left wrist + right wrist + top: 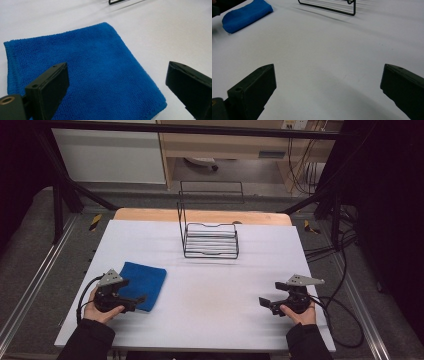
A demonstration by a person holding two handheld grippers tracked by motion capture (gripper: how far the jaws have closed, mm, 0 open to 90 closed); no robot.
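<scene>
the table (210,285) is a wide flat slab with a smooth, matte white top, a strip of pale wood showing along its far edge. every place below is told from the rack.

the rack (210,240) is thin black wire bent into a shallow tray of parallel rods with a tall open frame rising at its back; it stands upright at the far middle of the table.

the cloth (142,282) is a blue folded square of nubbly microfibre (soft looped pile, rounded folded edges), lying flat on the table nearer the person than the rack and off to its left, well apart from it. in the left gripper view the cloth (85,75) lies under and between the jaws.

the left gripper (135,301), blocky black with a grey three-cornered plate, sits at the cloth's near edge, left of the rack; its jaws are spread wide over the cloth, not pinching it.

the right gripper (265,302), the same build, is near-right of the rack, well apart from it, jaws spread wide above bare table, holding nothing.
</scene>
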